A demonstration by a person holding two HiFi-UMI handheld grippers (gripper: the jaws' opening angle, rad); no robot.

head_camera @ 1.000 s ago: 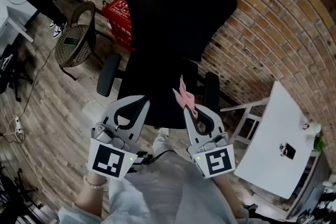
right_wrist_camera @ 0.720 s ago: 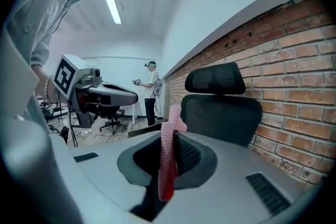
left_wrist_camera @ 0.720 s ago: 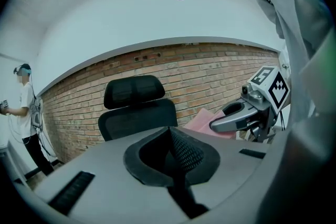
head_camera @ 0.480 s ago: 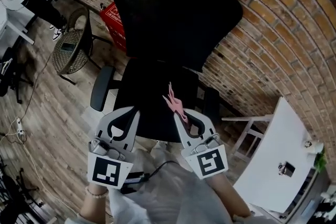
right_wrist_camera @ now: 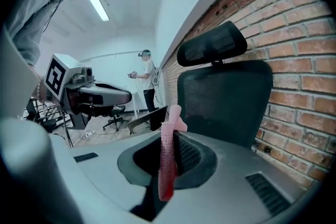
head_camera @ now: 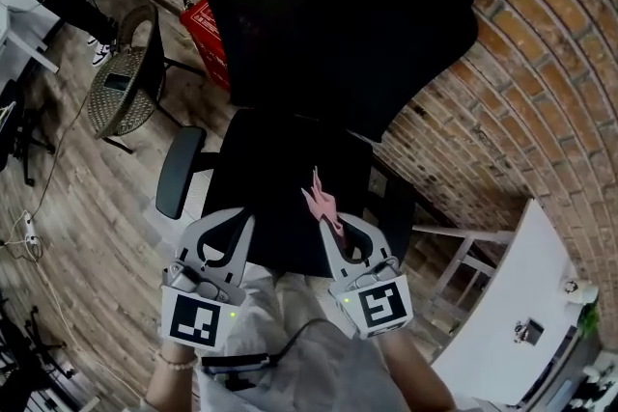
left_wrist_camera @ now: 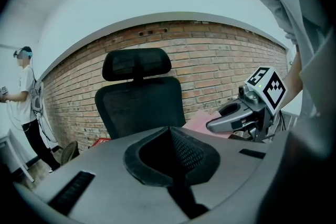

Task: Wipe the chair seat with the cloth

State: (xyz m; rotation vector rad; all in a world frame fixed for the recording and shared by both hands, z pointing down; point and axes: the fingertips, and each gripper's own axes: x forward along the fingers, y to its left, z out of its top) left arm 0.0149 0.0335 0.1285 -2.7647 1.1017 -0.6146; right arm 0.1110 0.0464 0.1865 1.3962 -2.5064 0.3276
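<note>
The right tool (head_camera: 330, 229) pinches the pink cloth (head_camera: 319, 200) over the front of the black office chair (head_camera: 290, 159). The left tool (head_camera: 241, 225), closed on nothing, hangs beside it. Only the head view shows the red crate (head_camera: 205, 24) behind the chair. Only the right gripper view shows a far-off person (right_wrist_camera: 146, 78).

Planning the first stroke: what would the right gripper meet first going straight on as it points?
Probably the chair's backrest; the right gripper, shut on the pink cloth, points at it over the seat, though depth is unclear.
</note>
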